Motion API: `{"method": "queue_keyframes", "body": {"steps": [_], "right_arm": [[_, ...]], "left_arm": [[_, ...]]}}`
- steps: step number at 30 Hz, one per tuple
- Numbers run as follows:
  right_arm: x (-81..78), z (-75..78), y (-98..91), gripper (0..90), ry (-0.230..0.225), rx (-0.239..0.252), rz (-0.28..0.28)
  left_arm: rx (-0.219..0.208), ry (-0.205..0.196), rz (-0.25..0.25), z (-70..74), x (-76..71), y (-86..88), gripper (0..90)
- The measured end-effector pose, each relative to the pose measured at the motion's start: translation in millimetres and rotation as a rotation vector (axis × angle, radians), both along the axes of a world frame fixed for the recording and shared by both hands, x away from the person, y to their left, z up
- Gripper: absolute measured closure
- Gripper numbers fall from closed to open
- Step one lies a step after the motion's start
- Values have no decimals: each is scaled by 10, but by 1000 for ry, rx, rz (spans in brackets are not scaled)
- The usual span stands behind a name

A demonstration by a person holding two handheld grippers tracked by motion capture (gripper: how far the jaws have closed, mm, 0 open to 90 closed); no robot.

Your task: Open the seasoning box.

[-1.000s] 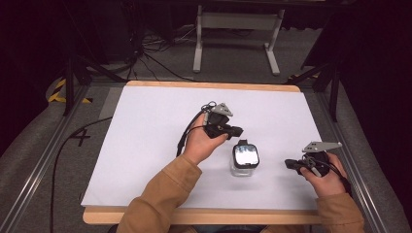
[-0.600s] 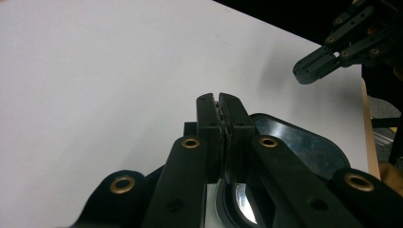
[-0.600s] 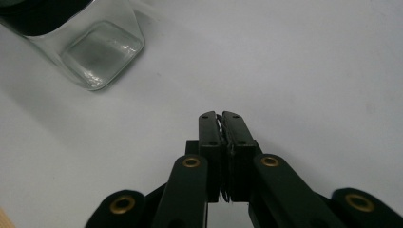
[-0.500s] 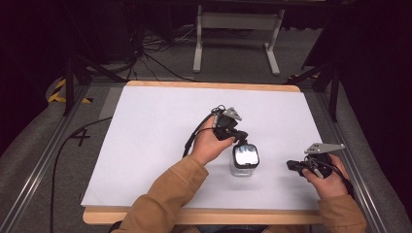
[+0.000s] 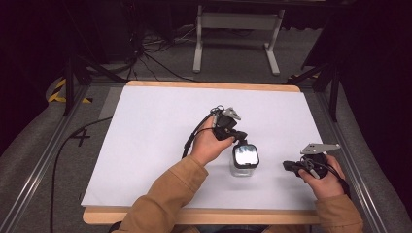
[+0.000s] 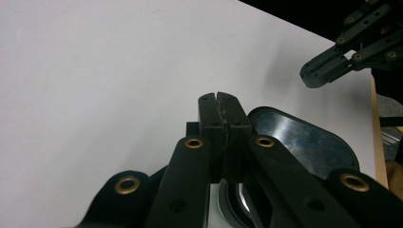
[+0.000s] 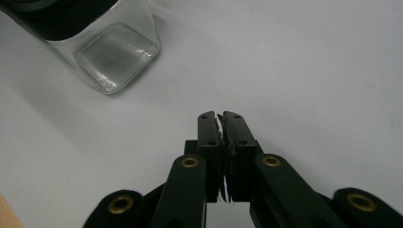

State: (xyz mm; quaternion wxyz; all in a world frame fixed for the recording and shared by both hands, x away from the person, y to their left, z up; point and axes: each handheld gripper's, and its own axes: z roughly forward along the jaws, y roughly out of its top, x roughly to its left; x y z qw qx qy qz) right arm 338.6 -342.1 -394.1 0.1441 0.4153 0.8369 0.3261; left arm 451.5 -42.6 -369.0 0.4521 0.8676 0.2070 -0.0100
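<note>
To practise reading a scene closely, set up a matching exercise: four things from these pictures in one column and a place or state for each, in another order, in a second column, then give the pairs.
Things:
1. jar
2. left tongs
3. right tongs
4. table

Places or states:
A. covered with a white sheet
B. shut, just above the black lid
C. clear glass, standing upright between the two hands
D. shut, apart from the jar, at the right of the high view

Pairs: 1-C, 2-B, 3-D, 4-A
</note>
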Motion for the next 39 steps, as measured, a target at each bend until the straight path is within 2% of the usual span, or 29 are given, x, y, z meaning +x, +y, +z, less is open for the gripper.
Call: {"method": "queue_keyframes", "body": {"steps": [5,6,7,8,9,11,16,19,24,28,39], "right_arm": [[-12,15,39,876,-7,1,10],[-14,18,46,878,-11,3,17],[-19,26,55,879,-7,15,19],[-23,31,65,879,-7,29,27],[-28,44,76,879,-3,44,35],[-38,69,111,879,-14,51,51],[-57,98,176,879,-23,48,73],[-63,97,184,879,-21,45,73],[-62,99,184,879,-22,45,72],[-60,92,199,878,-25,42,76],[-75,98,256,878,-25,46,86]], "left_arm": [[-4,4,-4,-7,15,5,899],[9,-11,12,-12,13,0,900],[45,-34,36,-23,13,-6,900],[34,-34,28,-39,28,-4,900],[29,-12,24,-48,40,3,900],[24,4,21,-56,54,17,900],[31,-13,18,-40,37,15,900],[-9,14,-3,-12,27,38,900],[6,-1,-13,6,1,20,900],[-5,21,-9,0,2,19,900],[-12,28,-8,-13,23,21,900]]}}
